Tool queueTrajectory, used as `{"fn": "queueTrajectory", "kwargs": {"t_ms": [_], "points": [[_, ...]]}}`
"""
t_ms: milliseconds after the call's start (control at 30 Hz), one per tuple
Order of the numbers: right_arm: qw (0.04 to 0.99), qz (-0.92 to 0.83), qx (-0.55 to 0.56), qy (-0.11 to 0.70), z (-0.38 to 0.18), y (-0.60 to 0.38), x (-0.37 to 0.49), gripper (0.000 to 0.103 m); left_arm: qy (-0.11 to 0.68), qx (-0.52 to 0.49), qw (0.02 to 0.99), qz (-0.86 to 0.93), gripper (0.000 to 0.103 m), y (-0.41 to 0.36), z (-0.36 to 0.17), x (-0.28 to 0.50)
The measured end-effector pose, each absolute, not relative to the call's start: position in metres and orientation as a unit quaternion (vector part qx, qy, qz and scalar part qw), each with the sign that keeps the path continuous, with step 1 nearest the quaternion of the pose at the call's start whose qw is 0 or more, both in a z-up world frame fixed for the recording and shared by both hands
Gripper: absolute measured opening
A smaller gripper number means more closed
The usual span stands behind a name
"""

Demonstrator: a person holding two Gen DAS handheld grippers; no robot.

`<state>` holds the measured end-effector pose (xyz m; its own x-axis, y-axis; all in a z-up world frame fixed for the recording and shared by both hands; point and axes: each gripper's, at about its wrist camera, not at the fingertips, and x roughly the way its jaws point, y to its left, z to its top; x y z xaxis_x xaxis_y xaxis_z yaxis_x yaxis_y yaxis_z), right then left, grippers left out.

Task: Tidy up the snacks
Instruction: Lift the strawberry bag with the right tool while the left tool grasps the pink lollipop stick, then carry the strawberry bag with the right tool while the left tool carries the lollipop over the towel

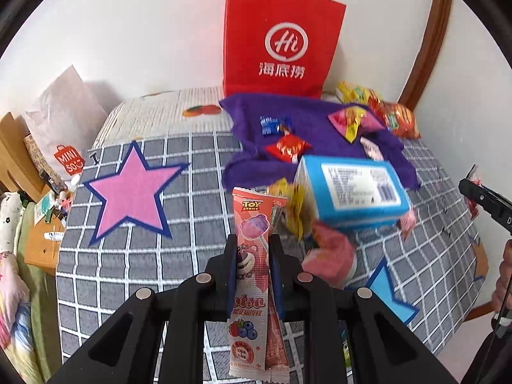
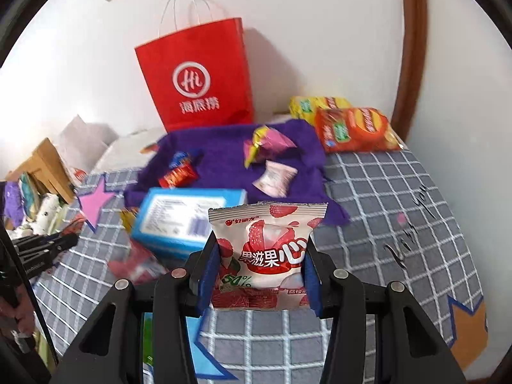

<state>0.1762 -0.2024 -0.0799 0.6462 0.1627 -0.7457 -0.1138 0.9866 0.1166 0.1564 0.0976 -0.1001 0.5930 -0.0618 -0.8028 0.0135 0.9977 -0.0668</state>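
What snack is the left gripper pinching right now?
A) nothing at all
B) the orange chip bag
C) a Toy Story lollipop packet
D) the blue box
C: in the left wrist view, the left gripper is shut on the pink Toy Story lollipop packet, while the blue box lies on the bed behind it.

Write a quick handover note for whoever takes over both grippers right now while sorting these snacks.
Left gripper: shut on a long pink Toy Story lollipop packet, lifted off the bed.
Right gripper: shut on a white-and-red strawberry candy pouch, also lifted.
On the purple fuzzy cloth: several small wrapped candies. The blue-and-white carton lies at its front edge; orange and yellow snack packs sit behind it, by the red paper bag.
Done: two snacks picked up.
Left: place both, then sort the rest.
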Motion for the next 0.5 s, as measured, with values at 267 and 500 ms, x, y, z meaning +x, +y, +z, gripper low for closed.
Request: {"fn": "queueTrajectory", "kwargs": {"t_ms": [267,500], "points": [[0.911,0.085,0.011,0.402,-0.068,-0.187,0.213,0.046,0.443,-0.031,0.896,-0.021,0.018,0.099,-0.085,0.183],[0.916,0.103,-0.006,0.388,-0.053,-0.167,0.248,0.046,0.436,-0.031,0.899,-0.020,0.018,0.100,-0.075,0.215]]}}
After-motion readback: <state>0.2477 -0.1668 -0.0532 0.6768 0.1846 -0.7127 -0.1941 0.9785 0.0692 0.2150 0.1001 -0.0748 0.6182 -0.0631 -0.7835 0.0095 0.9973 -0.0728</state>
